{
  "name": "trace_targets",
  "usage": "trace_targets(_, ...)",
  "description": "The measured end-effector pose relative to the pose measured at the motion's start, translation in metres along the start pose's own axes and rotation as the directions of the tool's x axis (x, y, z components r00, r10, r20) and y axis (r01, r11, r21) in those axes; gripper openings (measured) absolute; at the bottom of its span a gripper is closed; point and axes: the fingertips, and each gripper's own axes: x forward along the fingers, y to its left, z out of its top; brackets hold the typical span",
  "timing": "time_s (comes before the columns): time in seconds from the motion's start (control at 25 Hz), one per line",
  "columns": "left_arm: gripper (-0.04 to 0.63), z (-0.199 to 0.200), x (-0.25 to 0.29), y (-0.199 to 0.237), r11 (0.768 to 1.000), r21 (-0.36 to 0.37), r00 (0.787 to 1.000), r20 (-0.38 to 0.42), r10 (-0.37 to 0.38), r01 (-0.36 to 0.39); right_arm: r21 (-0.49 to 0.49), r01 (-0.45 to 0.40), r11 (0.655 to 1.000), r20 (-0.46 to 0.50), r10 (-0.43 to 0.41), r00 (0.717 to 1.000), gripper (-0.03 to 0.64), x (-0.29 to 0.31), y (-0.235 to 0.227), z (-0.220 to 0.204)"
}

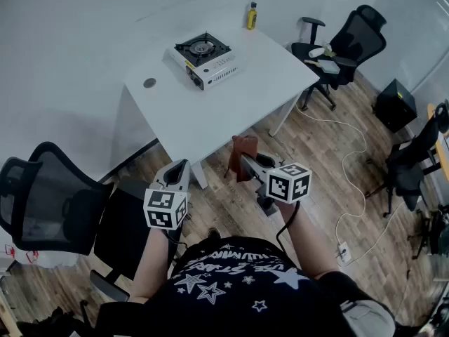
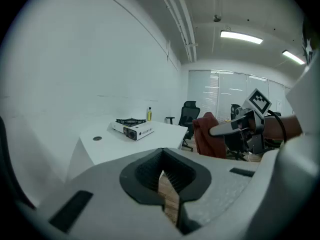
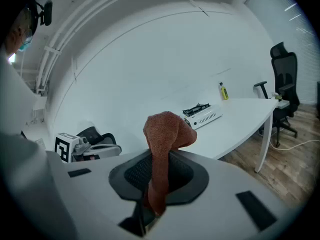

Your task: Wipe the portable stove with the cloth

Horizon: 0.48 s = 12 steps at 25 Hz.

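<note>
Left gripper: held low at 7 o'clock of the table. In its own view the jaws are drawn together to a thin slit, with only wooden floor showing through and nothing between them.
Right gripper: level with the left one and just beside the table's near edge. The jaws are clamped on the cloth.
Cloth: rust-brown, coarse weave. It is pinched low in the jaws, and the free end rises past the tips and flops over toward 2 o'clock in the right gripper view.
Cloth handling: judged light, soft and limp, with no shape of its own. The bunch beyond the tips looks like the usable wiping pad. A hold near that bunch should keep it from trailing or folding under.
Table: white, smooth, mostly bare, at 12 o'clock of the person.
Stove: on the far half of the table, at 12 o'clock and well apart from both grippers. White body, black burner grate on top.
Stove handling: judged rigid and fairly light, so it may slide on the smooth top under a push. The grate is ridged and could snag the weave. The flat side is the likeliest place for the free gripper to steady it.
Bottle: yellow, upright, at 1 o'clock of the stove near the far edge.
Status: wiping not yet begun.
</note>
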Motion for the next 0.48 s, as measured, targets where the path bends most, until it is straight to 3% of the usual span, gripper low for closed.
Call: trace_targets(0.48, 0.006, 0.003, 0.018, 0.013, 0.998, -0.051, 1.0, 0.007, -0.029, 0.029, -0.117, 0.048, 0.992, -0.073, -0.057, 0.996, 0.057, 0.019, -0.007, -0.005)
